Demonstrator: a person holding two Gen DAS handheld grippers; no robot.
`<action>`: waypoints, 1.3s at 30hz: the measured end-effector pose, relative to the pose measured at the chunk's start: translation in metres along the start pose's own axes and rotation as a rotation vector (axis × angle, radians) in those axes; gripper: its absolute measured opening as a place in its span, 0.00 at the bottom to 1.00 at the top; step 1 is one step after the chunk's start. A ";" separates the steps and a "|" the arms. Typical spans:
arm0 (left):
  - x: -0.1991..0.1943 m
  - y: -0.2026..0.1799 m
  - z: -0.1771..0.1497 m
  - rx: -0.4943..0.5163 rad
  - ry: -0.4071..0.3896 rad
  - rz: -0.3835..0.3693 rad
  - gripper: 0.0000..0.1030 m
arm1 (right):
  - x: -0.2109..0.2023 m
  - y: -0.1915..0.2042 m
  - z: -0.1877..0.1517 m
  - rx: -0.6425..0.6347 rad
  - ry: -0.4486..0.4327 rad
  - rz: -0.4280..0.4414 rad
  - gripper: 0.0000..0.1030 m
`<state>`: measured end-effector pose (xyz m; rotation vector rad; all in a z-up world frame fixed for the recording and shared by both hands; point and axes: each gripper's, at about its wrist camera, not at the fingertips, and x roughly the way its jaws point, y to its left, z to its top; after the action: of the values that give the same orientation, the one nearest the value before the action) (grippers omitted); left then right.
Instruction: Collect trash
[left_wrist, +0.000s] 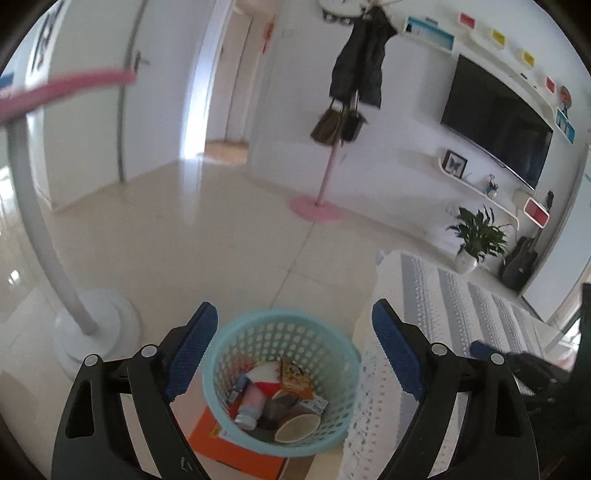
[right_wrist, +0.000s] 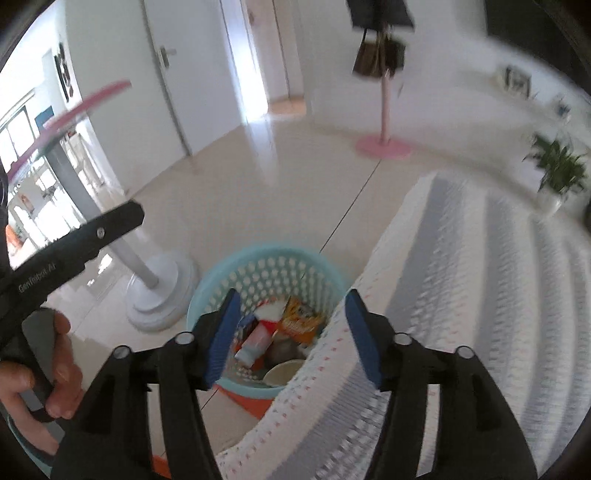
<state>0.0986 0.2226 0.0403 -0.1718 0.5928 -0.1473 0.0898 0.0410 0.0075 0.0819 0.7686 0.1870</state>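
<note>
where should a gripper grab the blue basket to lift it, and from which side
Take the basket by its smooth top rim, one finger inside and one outside, coming from above on the floor side. The wall is perforated and tapers downward, so the solid rim likely gives the surest pinch, and the cloth-covered table crowds the opposite side. The left gripper hangs open above it.

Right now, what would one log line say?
left gripper: open, empty | right gripper: open, empty | both above basket | basket holds trash: bottle, cup, wrapper

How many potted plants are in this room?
1 plant that I can see: it stands on the floor by the far wall, below the TV and beyond the striped cloth. Others may be out of view.
</note>
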 end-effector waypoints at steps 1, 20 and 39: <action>-0.017 -0.006 -0.004 0.002 -0.031 0.008 0.81 | -0.015 0.000 -0.003 -0.004 -0.035 -0.015 0.57; -0.073 -0.055 -0.067 0.084 -0.190 0.171 0.88 | -0.112 -0.020 -0.072 0.014 -0.282 -0.163 0.57; -0.077 -0.055 -0.069 0.127 -0.171 0.228 0.93 | -0.124 -0.006 -0.080 0.020 -0.299 -0.182 0.57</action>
<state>-0.0085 0.1748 0.0368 0.0074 0.4275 0.0506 -0.0524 0.0106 0.0340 0.0567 0.4767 -0.0068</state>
